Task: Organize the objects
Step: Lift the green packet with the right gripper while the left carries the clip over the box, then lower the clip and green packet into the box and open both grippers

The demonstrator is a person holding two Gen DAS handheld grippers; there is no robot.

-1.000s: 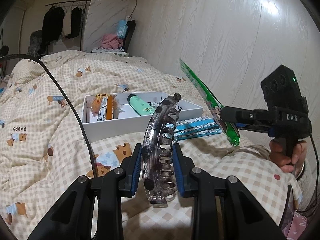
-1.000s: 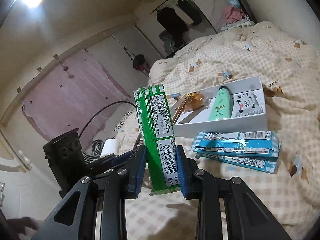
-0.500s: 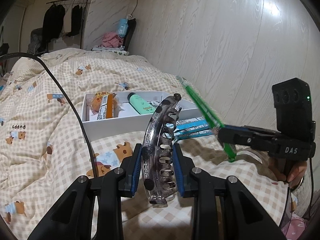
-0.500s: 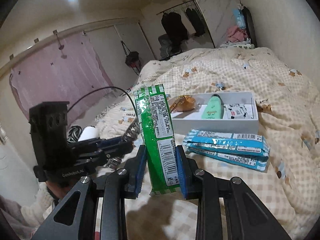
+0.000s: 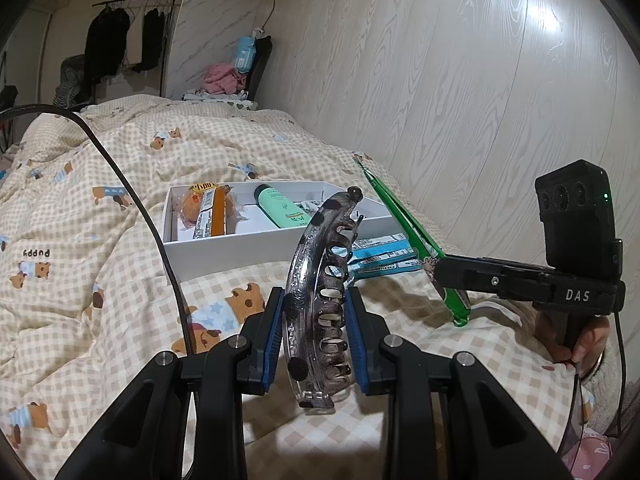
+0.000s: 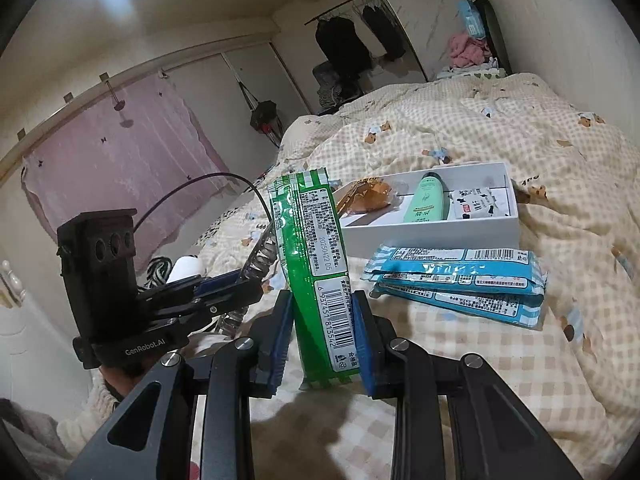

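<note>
My left gripper (image 5: 314, 338) is shut on a dark translucent hair claw clip (image 5: 320, 292), held upright above the checked quilt. My right gripper (image 6: 322, 344) is shut on a green snack packet (image 6: 316, 268) standing on end; the same packet (image 5: 408, 236) shows edge-on in the left wrist view, at the right gripper (image 5: 444, 270). The left gripper (image 6: 244, 292) with the clip appears at the left of the right wrist view. Ahead lies a white box (image 5: 240, 250) holding an orange wrapped snack (image 5: 202, 210), a mint-green bottle (image 5: 278, 210) and a small white sachet (image 6: 474, 202).
Two blue packets (image 6: 460, 276) lie stacked on the quilt (image 6: 520, 360) in front of the white box (image 6: 432, 234). A black cable (image 5: 132, 196) arcs across the left. A wood-panel wall (image 5: 440, 80) runs along the bed's right side. A hand (image 5: 584, 340) holds the right tool.
The right gripper rolled and shifted slightly with the green packet, dipping and then coming back up a little in the left wrist view. The left gripper and its clip stayed put.
</note>
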